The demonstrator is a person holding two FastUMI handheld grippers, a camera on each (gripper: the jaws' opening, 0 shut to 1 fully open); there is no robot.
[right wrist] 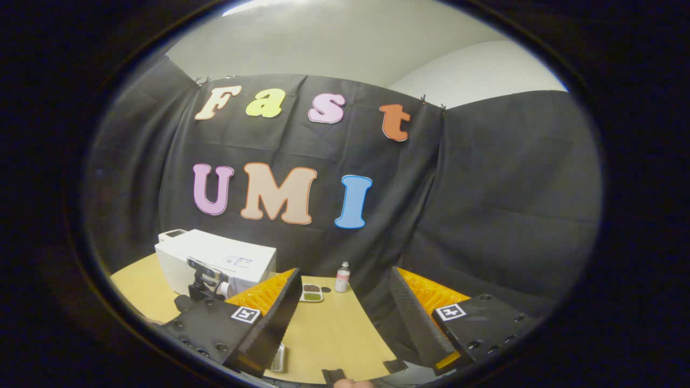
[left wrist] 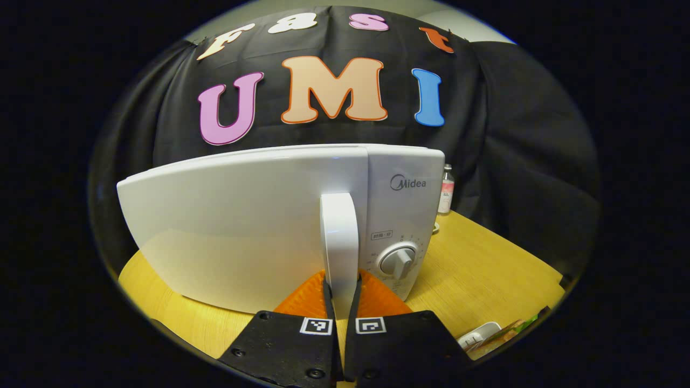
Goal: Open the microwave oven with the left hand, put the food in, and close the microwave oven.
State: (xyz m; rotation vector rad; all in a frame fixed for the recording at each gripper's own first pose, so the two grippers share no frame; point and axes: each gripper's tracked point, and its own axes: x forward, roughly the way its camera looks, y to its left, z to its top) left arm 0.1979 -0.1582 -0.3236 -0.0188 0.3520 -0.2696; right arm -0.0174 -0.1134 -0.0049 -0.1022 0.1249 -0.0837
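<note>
1. Spreading across the lower part of both views is a yellow wooden table (left wrist: 485, 269), backed by black cloth (left wrist: 528, 134) draped as the booth's wall; in the right gripper view a pale wall and ceiling (right wrist: 334, 43) rise above the cloth at the top of the frame.
2. In the left gripper view the white microwave oven (left wrist: 242, 215) sits at centre-left, close up, its door face running from the left edge toward the middle.
3. Just right of centre stands the door's vertical white handle (left wrist: 339, 242); the left gripper (left wrist: 341, 302) is closed on it, both orange-backed fingers pressing its lower end.
4. Further right are the control panel's knob (left wrist: 399, 261), then a small bottle (left wrist: 446, 188) on the table beside the oven, and at lower right part of a white food tray (left wrist: 485, 337).
5. The right gripper view is farther back: the oven appears small at lower left, with the other gripper at its front.
6. Toward the centre, a small tray of food (right wrist: 312, 292) lies flat on the table, the bottle just right of it.
7. The right gripper (right wrist: 345, 318) has its fingers spread wide, holding nothing, above bare tabletop.
</note>
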